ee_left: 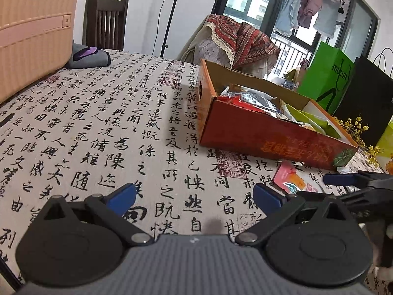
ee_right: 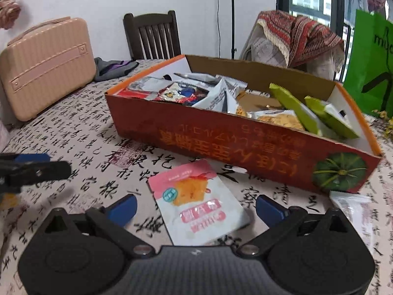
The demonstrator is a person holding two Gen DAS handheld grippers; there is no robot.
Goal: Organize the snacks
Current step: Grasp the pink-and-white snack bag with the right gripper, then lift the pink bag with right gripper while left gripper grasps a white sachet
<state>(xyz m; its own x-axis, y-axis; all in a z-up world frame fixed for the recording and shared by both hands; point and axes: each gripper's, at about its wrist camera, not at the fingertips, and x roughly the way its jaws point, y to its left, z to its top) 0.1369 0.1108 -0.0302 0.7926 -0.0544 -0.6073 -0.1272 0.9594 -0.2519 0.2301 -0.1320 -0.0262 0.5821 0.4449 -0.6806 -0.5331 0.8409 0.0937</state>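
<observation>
Pink-and-white snack pouch [ee_right: 196, 201] lies flat on the surface [ee_right: 81, 132], just in front of the red cardboard box [ee_right: 245, 145] that's loaded with other snack packets [ee_right: 216, 95]. Right gripper [ee_right: 196, 207] fingers spread wide, hovering over the pouch, holding nothing. Left gripper [ee_left: 194, 196] fingers also wide apart, empty, over bare calligraphy cloth.

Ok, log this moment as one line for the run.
left gripper: open, empty | right gripper: open over pink snack packet | packet: flat on table, outside red box
</observation>
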